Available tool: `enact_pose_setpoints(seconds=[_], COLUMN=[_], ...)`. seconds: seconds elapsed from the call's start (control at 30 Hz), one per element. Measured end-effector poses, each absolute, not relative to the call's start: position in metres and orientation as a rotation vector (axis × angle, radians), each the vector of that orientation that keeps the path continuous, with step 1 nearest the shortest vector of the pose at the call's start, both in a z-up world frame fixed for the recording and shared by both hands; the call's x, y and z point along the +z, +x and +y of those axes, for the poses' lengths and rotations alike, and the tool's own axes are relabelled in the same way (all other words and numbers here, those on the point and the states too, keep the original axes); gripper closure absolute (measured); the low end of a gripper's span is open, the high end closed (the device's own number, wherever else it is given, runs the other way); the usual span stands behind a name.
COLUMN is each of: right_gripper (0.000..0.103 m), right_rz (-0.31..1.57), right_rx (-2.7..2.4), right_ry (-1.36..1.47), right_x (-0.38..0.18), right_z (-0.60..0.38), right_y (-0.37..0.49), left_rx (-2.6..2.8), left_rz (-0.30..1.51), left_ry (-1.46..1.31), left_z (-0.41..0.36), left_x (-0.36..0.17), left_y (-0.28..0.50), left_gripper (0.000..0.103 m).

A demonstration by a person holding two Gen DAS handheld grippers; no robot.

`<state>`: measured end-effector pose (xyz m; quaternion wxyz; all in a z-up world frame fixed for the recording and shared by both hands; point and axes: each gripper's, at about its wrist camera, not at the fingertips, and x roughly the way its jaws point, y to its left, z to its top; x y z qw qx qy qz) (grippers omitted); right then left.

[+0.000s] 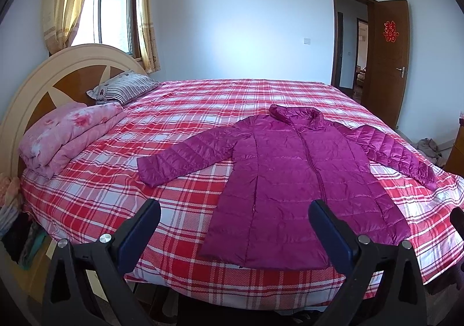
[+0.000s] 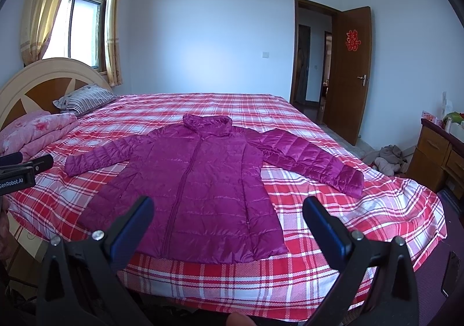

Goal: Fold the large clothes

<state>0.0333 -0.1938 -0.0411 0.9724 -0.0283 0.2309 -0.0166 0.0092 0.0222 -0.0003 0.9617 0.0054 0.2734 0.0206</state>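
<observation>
A magenta quilted hooded jacket point(image 1: 293, 178) lies flat, front up and zipped, on the red plaid bed point(image 1: 116, 181), both sleeves spread out to the sides, hem toward me. It also shows in the right wrist view point(image 2: 200, 186). My left gripper point(image 1: 235, 207) is open and empty, held off the near edge of the bed above the jacket's hem. My right gripper point(image 2: 227, 204) is open and empty, also short of the hem. The left gripper's body point(image 2: 23, 169) shows at the left edge of the right wrist view.
A folded pink quilt point(image 1: 66, 134) and a striped pillow point(image 1: 124, 88) lie by the headboard point(image 1: 34, 85) at left. A brown door point(image 2: 352, 73) stands open at right. Clothes point(image 2: 388, 159) lie on the floor near a wooden dresser point(image 2: 438, 155).
</observation>
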Motion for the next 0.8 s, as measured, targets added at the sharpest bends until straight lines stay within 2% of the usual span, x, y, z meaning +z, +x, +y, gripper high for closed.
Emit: enact_pose_setpoints(seconds=[0.8], right_gripper=[0.0], right_rz=[0.458], right_rx=[-0.031], right_ry=[-0.055], right_x=[-0.0448], right_z=[-0.1926], right_y=[0.033], left_rx=[0.048], left_rz=[0.562], left_ry=[0.004], left_z=[0.0258], left_x=[-0.0031], left_y=[0.0115], left_gripper=[0.001])
